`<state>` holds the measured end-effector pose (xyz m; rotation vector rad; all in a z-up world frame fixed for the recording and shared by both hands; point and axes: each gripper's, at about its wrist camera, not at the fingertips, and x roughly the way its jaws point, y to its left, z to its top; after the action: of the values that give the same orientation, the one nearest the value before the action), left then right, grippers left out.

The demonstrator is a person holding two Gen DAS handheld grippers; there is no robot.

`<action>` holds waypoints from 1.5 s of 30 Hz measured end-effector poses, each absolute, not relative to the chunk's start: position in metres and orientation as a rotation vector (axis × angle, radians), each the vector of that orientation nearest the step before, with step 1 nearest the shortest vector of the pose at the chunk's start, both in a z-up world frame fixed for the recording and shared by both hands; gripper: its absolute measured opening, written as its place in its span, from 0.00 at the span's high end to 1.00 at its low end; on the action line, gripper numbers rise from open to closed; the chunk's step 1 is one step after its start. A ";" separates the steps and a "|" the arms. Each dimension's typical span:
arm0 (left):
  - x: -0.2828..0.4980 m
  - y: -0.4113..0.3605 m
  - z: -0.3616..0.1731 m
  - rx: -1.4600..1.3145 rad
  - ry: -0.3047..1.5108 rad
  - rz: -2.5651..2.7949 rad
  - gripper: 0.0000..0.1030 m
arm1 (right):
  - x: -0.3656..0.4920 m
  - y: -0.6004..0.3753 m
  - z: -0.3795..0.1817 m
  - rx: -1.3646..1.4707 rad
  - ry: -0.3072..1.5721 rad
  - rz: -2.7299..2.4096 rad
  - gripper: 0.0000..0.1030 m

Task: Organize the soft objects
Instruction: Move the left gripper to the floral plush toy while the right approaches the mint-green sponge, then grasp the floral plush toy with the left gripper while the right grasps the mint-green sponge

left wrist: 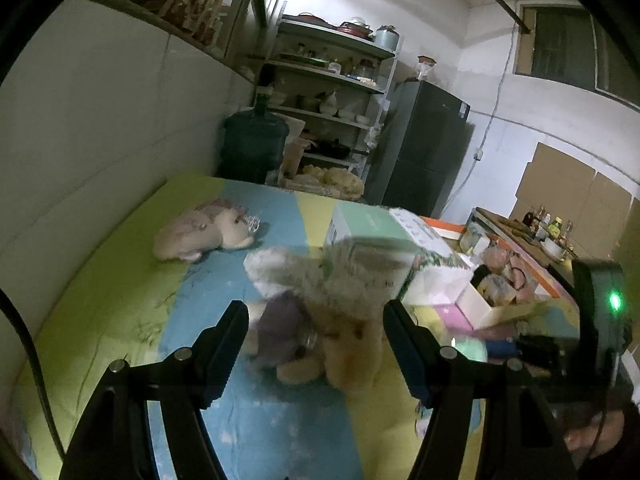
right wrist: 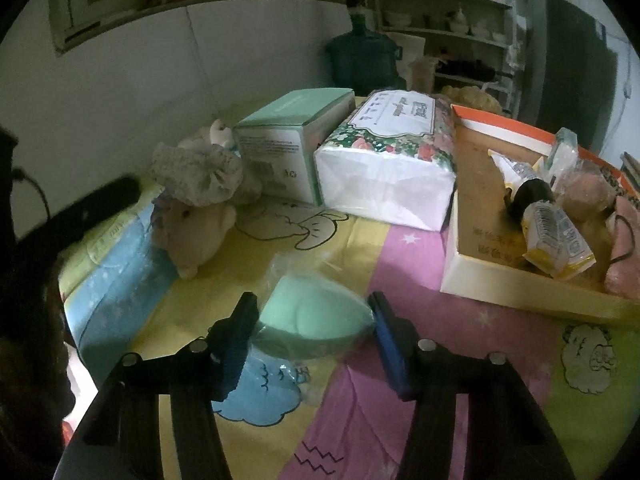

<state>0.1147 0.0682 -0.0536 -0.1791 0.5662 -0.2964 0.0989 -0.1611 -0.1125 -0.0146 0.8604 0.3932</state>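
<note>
right fingers straddle the green sponge on the mat, pads at its sides, contact unclear. left gripper gapes wide over the plush bear, not touching. second plush lies near wall.

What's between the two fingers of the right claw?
A green sponge in clear wrap sits between the right claw's fingers, seen in the right wrist view, lying on the colourful mat.
</note>
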 end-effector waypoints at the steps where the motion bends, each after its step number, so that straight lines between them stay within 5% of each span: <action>1: 0.122 0.067 -0.052 -0.184 0.566 -0.293 0.33 | 0.099 -0.161 -0.113 -0.013 0.860 0.394 0.45; 8: 0.154 0.060 -0.055 -0.213 0.605 -0.293 0.37 | 0.099 -0.167 -0.113 0.027 0.860 0.406 0.44; 10: 0.161 0.058 -0.062 -0.234 0.637 -0.306 0.67 | 0.101 -0.166 -0.113 0.028 0.859 0.407 0.44; 15: 0.166 0.057 -0.071 -0.270 0.677 -0.358 0.89 | 0.101 -0.168 -0.114 0.043 0.855 0.413 0.44; 45: 0.117 0.040 0.005 -0.176 0.426 -0.348 0.93 | 0.070 -0.191 -0.058 0.073 0.687 0.409 0.47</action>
<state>0.1171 0.0404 0.0047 -0.1756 0.4257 -0.3479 0.0701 -0.1910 -0.0581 0.0726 0.6869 0.4093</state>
